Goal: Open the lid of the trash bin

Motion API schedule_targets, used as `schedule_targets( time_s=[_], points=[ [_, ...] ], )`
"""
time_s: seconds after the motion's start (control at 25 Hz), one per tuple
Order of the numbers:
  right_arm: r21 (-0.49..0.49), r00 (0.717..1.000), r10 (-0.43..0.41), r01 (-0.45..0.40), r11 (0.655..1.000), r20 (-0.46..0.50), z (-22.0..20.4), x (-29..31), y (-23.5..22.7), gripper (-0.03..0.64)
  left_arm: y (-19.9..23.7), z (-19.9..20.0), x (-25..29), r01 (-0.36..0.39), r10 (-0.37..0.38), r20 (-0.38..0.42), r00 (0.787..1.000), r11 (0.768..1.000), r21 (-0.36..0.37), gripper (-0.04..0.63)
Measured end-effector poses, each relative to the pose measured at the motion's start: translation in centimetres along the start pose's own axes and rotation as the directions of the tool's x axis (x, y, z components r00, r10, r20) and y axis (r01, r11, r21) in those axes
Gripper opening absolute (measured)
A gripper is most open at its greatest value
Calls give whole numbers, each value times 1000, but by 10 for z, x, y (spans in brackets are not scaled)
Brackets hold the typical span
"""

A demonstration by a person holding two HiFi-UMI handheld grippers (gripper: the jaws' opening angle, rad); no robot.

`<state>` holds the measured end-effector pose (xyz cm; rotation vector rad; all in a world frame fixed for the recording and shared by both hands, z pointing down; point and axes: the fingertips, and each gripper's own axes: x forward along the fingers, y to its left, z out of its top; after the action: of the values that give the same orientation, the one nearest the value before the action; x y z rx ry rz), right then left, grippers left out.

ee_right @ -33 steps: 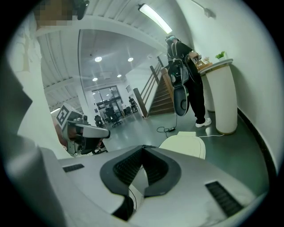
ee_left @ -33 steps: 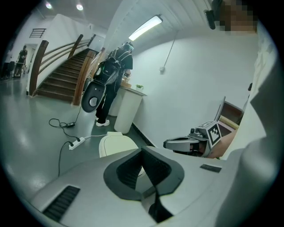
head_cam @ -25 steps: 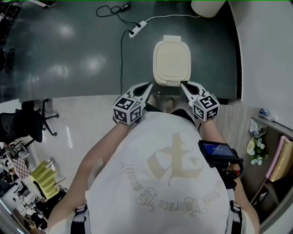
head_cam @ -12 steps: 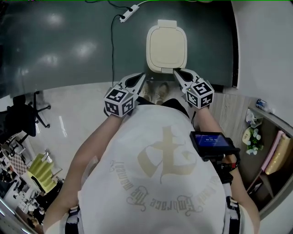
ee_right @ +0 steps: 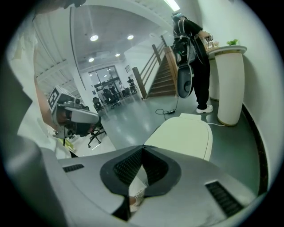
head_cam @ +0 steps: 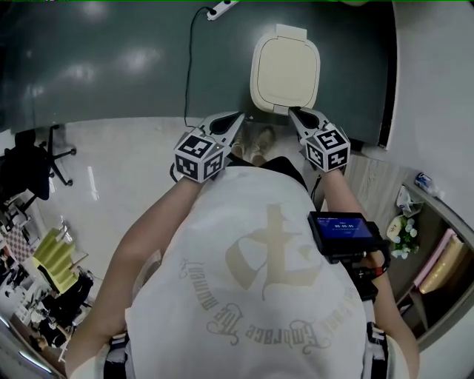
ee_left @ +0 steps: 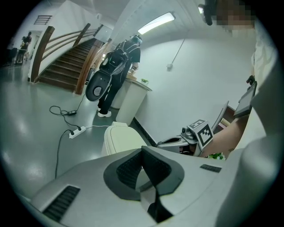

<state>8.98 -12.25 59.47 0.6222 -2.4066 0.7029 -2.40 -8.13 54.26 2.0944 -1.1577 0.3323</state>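
The trash bin (head_cam: 286,72) is cream with a flat, closed lid and stands on the dark floor by the white wall. It also shows in the left gripper view (ee_left: 122,137) and the right gripper view (ee_right: 182,133). My left gripper (head_cam: 237,118) is held just left of the bin's near edge. Its jaws are shut and empty (ee_left: 142,150). My right gripper (head_cam: 293,112) points at the lid's near rim. Its jaws are also shut on nothing (ee_right: 143,148). Neither gripper visibly touches the lid.
A power strip (head_cam: 222,9) with a black cable lies on the floor left of the bin. A person in dark clothes (ee_right: 195,57) stands behind it at a white pedestal (ee_right: 230,84). An office chair (head_cam: 26,159) is at the far left. The wall (head_cam: 437,89) is close on the right.
The bin has shifted up and slightly right in the head view. Both grippers stayed shut at its near edge, the right tip now nearer the lid's rim.
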Motion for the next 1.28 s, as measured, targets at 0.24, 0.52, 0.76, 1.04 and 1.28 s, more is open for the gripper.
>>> schedule_targets(
  time_s=[0.24,0.52,0.76,1.04,1.28],
  points=[
    [-49,992,0,-6,999,-124,-18,35,3,5,30,-8,-11,-20,21,9,1000,998,-53,12],
    [-122,970,-23,-7,992,-242,-47,44,-8,5,32,-23,-14,-52,53,15,998,995,-87,11],
    [-182,945,-61,2,983,-321,-60,48,-16,5,31,-24,-21,-75,78,26,997,992,-102,12],
    [-310,915,-120,-6,951,-385,-68,51,-20,5,31,-26,-27,-96,100,28,995,989,-114,12],
    [-358,895,-156,-4,934,-418,-78,55,-25,5,35,-26,-26,-99,103,24,994,988,-117,12]
  ],
)
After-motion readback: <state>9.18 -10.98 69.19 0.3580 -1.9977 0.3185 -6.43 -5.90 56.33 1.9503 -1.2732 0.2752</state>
